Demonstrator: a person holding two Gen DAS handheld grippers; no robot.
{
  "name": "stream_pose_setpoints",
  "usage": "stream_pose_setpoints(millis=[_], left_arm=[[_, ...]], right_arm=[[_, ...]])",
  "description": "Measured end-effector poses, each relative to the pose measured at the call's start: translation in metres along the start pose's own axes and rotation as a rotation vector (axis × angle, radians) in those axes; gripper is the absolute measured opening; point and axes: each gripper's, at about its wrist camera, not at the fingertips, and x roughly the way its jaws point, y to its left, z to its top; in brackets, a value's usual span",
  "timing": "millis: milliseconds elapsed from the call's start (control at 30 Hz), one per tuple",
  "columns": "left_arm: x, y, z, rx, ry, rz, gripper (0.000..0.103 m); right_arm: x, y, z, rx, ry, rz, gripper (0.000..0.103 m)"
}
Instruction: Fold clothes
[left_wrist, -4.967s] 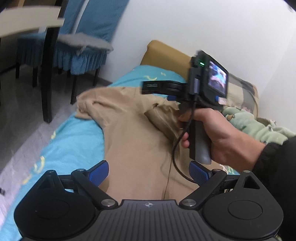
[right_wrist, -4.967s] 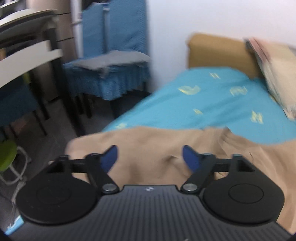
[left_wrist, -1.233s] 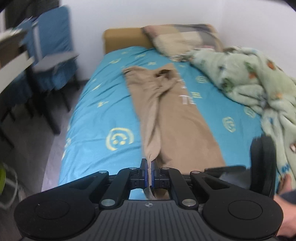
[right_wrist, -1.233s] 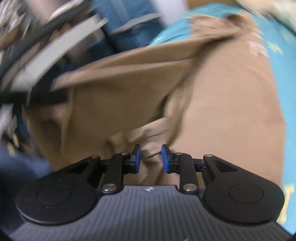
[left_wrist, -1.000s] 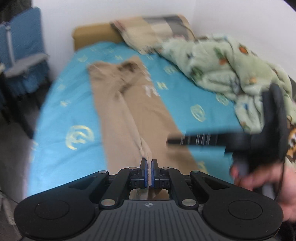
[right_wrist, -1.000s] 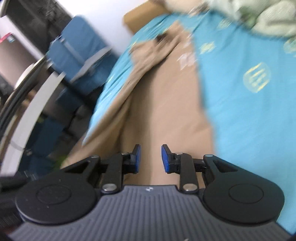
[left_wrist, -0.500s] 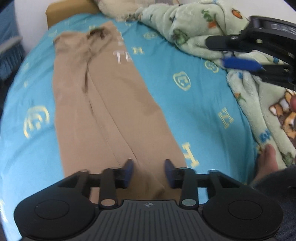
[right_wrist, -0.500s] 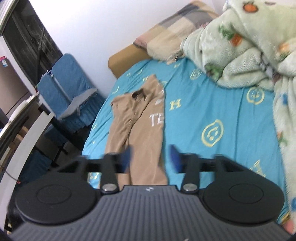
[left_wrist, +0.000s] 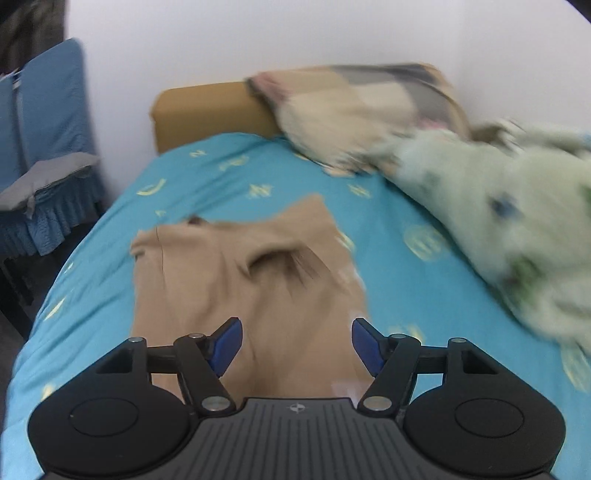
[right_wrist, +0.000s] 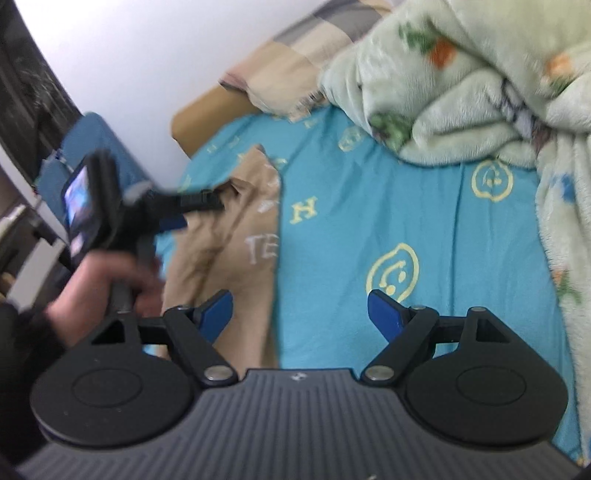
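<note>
A tan garment (left_wrist: 251, 280) lies lengthwise on the turquoise bed sheet (left_wrist: 207, 173), its rumpled far end toward the headboard. My left gripper (left_wrist: 297, 345) hovers over the garment's upper part; its jaws are opening and nothing is pinched between the blue pads. In the right wrist view the same garment (right_wrist: 225, 254) shows white lettering. My right gripper (right_wrist: 301, 314) hangs above the garment's right edge and the bare sheet, jaws opening, empty. The left gripper (right_wrist: 192, 212) appears there too, held by a hand (right_wrist: 103, 291) over the garment's far end.
A pale green patterned blanket (right_wrist: 480, 85) is heaped along the bed's right side. A checked pillow (left_wrist: 369, 110) leans on the tan headboard (left_wrist: 207, 110). Blue-covered chairs (left_wrist: 40, 155) stand left of the bed, near its edge.
Both grippers let go of the tan garment and opened wide. The left gripper swept up the bed toward the garment's far end. The garment now lies flat, doubled lengthwise.
</note>
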Motion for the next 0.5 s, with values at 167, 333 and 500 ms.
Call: stream_pose_setpoints(millis=[167,333,500], left_arm=[[0.070,0.014,0.022,-0.113,-0.046,0.026,0.068],[0.109,0.031,0.030,-0.232,-0.015,0.007,0.020],[0.109,0.040,0.047,-0.190,-0.046,-0.069,0.004]], right_arm=[[0.045,-0.005,0.007,0.041,0.052,-0.011,0.082],[0.077,-0.012,0.003,0.078,0.126,-0.012,0.082],[0.085,-0.014,0.000,0.109,0.155,-0.015,0.082]])
